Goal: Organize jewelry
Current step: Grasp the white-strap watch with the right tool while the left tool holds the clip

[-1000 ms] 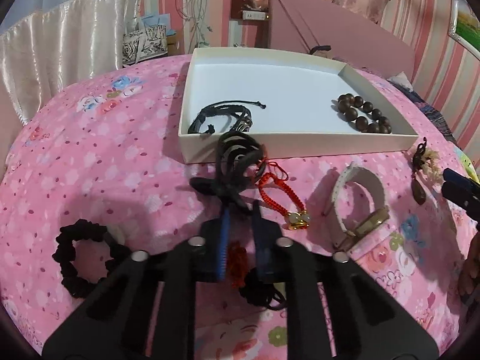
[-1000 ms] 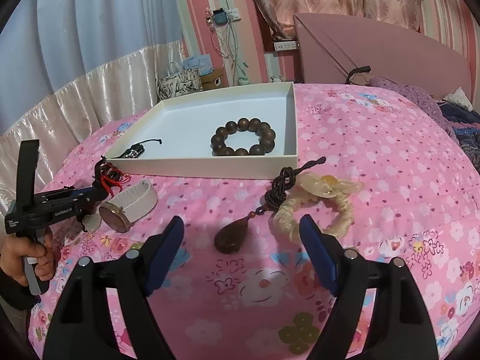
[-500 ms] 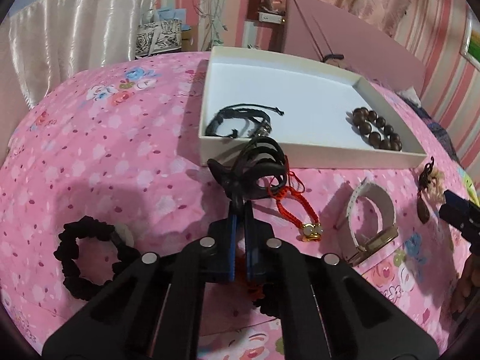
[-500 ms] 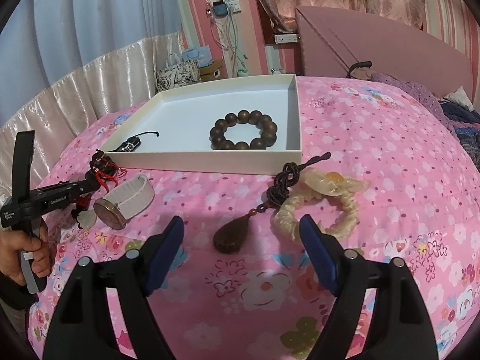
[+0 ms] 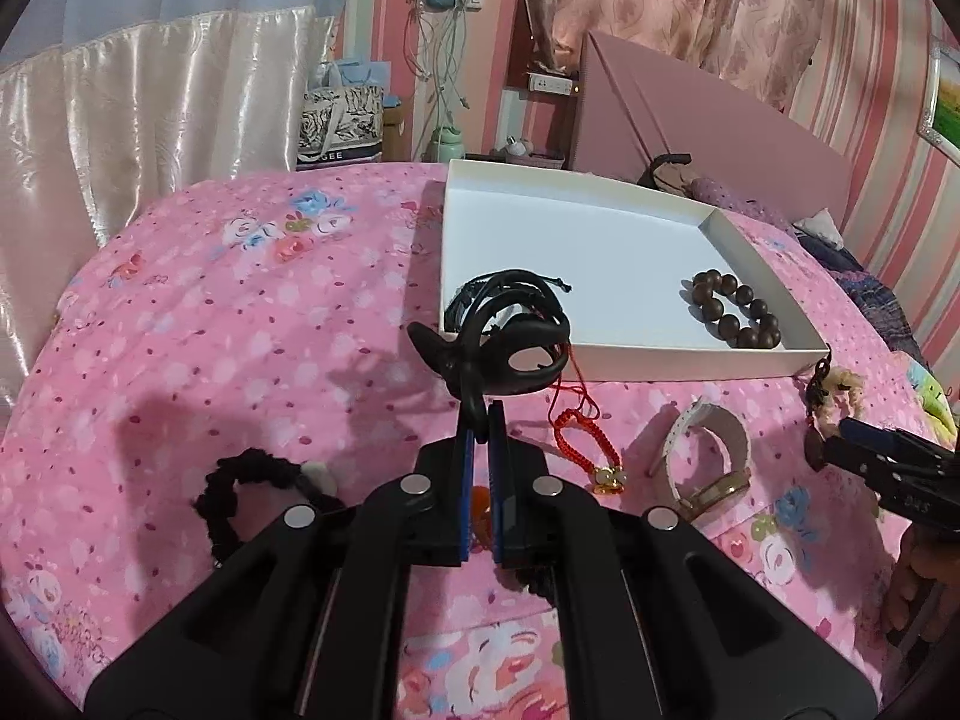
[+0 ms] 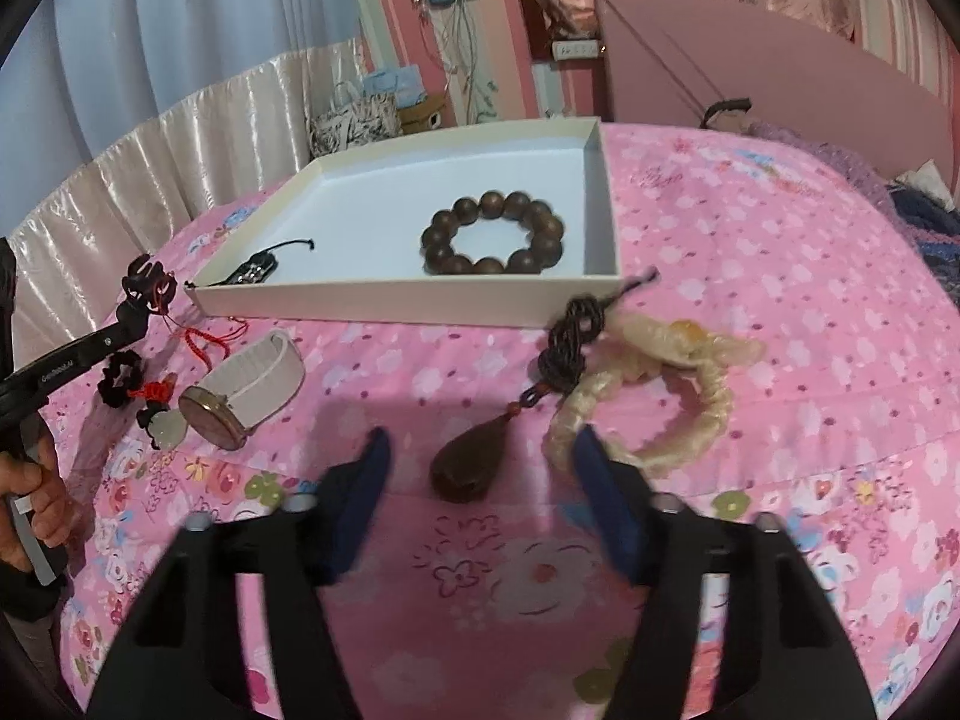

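My left gripper (image 5: 480, 420) is shut on a black hair claw clip (image 5: 504, 342) and holds it above the bedspread, just before the near wall of the white tray (image 5: 690, 354). In the tray lie a black cord bracelet (image 5: 474, 294) and a brown bead bracelet (image 5: 735, 309). My right gripper (image 6: 480, 468) is open, its fingers either side of a brown teardrop pendant (image 6: 471, 459) on a dark cord, with a cream scrunchie (image 6: 660, 396) at its right. The tray also shows in the right wrist view (image 6: 390, 300).
On the pink floral bedspread lie a red cord charm (image 5: 585, 444), a white-strap watch (image 5: 708, 456), and a black scrunchie (image 5: 252, 492). A pink headboard (image 5: 690, 120) stands behind the tray. Bags and cables stand by the far wall.
My left gripper has lifted the black claw clip off the bedspread and carried it toward the tray's near wall. My right gripper has moved forward and down around the pendant.
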A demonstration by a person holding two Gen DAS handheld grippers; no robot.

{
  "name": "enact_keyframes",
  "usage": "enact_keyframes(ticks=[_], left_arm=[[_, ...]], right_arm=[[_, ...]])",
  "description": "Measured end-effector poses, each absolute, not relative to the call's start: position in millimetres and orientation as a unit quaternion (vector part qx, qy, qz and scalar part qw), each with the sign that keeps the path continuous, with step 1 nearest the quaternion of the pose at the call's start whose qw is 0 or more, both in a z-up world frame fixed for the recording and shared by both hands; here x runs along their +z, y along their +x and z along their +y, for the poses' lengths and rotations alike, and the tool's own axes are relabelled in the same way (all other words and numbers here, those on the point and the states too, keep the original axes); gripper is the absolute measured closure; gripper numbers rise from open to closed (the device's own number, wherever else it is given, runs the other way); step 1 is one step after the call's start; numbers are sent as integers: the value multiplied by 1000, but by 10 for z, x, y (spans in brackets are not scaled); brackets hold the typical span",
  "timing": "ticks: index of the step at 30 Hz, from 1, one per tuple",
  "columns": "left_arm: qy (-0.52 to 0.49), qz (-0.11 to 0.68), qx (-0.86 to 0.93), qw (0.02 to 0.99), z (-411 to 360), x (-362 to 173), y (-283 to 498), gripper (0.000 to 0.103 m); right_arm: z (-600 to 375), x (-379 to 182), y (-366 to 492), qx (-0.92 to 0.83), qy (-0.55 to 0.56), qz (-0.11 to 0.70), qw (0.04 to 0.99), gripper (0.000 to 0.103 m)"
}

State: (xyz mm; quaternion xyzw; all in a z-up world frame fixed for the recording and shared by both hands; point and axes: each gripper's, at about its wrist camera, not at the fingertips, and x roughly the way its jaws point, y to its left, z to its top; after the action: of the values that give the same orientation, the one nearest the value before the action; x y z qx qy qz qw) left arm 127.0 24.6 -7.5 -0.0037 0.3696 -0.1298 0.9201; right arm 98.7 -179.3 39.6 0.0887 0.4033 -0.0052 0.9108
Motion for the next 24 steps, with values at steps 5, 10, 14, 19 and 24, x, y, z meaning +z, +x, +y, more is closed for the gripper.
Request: enact_keyframes(ticks=[5,10,14,19,24], left_arm=[[-4,370,-130,920,324,-67,1175,101],[1,369,-122,922,400,-56,1115,101],[-1,374,-115,920,469,-104,1116,101],[4,382,-117,917,465,-169,1127,101],[10,378,-113,919,535,-126,1108,101]], right_arm=[[-1682,524,958,26,100,378,920,47],[-1366,568,1086,66,106,383,915,47],[-1120,549,1290,56,92,381,918,47],[-893,318,1658,59,75,448,889,59],[-916,290,1666,61,81,458,883,99]])
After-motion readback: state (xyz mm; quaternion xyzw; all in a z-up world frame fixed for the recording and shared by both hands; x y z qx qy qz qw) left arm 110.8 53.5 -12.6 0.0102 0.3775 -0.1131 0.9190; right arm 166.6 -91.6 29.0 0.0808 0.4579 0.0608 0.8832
